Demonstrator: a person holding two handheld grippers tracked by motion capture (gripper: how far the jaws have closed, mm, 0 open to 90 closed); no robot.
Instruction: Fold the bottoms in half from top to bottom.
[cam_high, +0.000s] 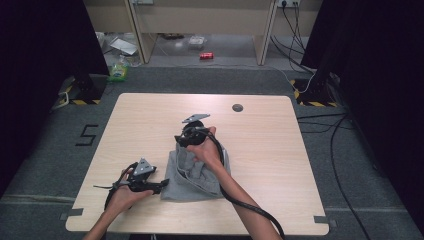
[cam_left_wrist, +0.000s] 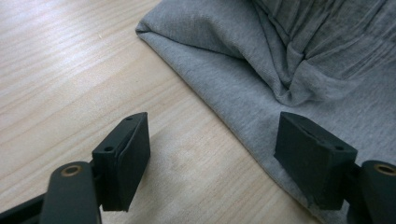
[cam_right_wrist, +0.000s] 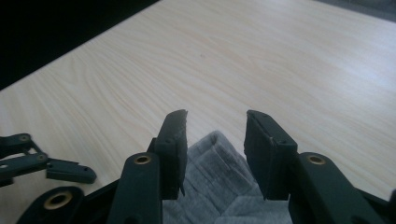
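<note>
A grey garment (cam_high: 197, 177) lies folded in a rough rectangle on the light wooden table (cam_high: 265, 150), near its front. My left gripper (cam_high: 162, 186) rests on the table at the garment's left edge, pointing toward it. In the left gripper view the left gripper (cam_left_wrist: 212, 126) stands open, one pad over bare wood and the other over the grey garment (cam_left_wrist: 261, 60). My right gripper (cam_high: 182, 145) hovers over the garment's far left corner. Its jaws (cam_right_wrist: 217, 116) are apart, and a ribbed fold of the garment (cam_right_wrist: 219, 186) sits below and between them, untouched by the pads.
A round grey cable port (cam_high: 237, 107) sits near the table's far edge. On the floor beyond lie a red can (cam_high: 206, 55) and a green bottle (cam_high: 118, 70). Cables (cam_high: 335, 150) run on the floor at the right. Black stands flank the table's far corners.
</note>
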